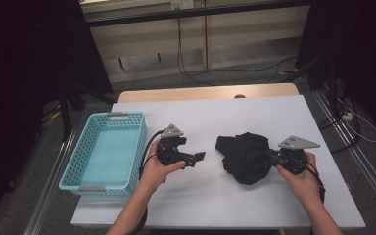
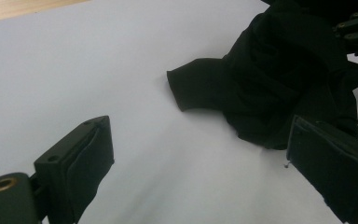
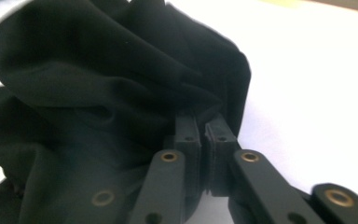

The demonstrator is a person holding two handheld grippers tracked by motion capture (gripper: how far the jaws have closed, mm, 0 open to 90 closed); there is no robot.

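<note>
Black cloth point(image 3: 102, 93) in right gripper point(image 3: 204, 133)

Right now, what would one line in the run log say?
left gripper: open, off cloth | right gripper: shut on black cloth | basket: empty

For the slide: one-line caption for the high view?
Right gripper pinches a crumpled black cloth on the white table; left gripper waits open beside a turquoise basket.
</note>
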